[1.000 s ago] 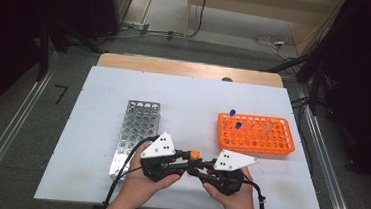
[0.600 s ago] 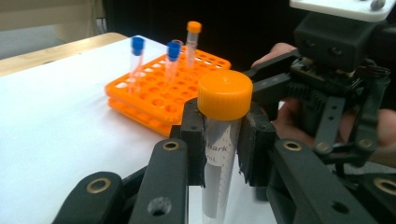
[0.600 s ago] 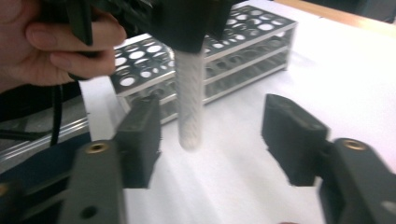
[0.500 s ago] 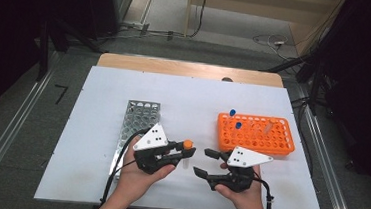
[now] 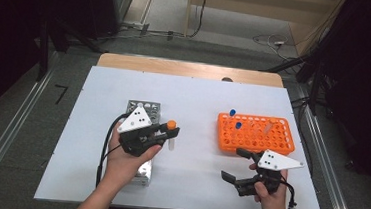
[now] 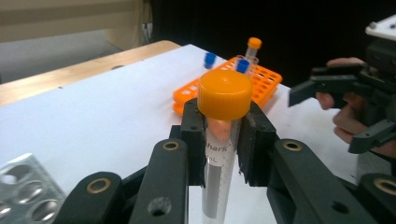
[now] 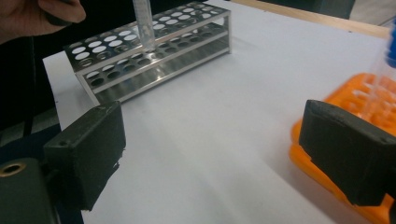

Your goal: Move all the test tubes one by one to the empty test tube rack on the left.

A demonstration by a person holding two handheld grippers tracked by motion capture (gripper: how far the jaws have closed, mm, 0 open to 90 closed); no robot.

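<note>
My left gripper (image 5: 171, 133) is shut on a clear tube with an orange cap (image 5: 171, 125). It holds the tube upright just right of the metal rack (image 5: 143, 107). In the left gripper view the pads clamp the tube (image 6: 218, 161) right under its cap (image 6: 224, 94). My right gripper (image 5: 235, 164) hovers in front of the orange rack (image 5: 254, 135). Its jaws have just been opening and stand wide apart (image 7: 212, 140) with nothing between them. The right gripper view shows the tube's lower end (image 7: 142, 21) over the metal rack (image 7: 154, 51).
The orange rack (image 6: 261, 81) holds two blue-capped tubes (image 5: 232, 112) (image 5: 238, 124) and an orange-capped one (image 6: 254, 44). The metal rack's holes look empty. Bare white tabletop (image 5: 199, 100) lies between the racks. A wooden strip (image 5: 186, 68) edges the far side.
The two grippers, close together around the tube a second ago, have parted. The right one let go, opened and moved right. The left moved left with the tube.
</note>
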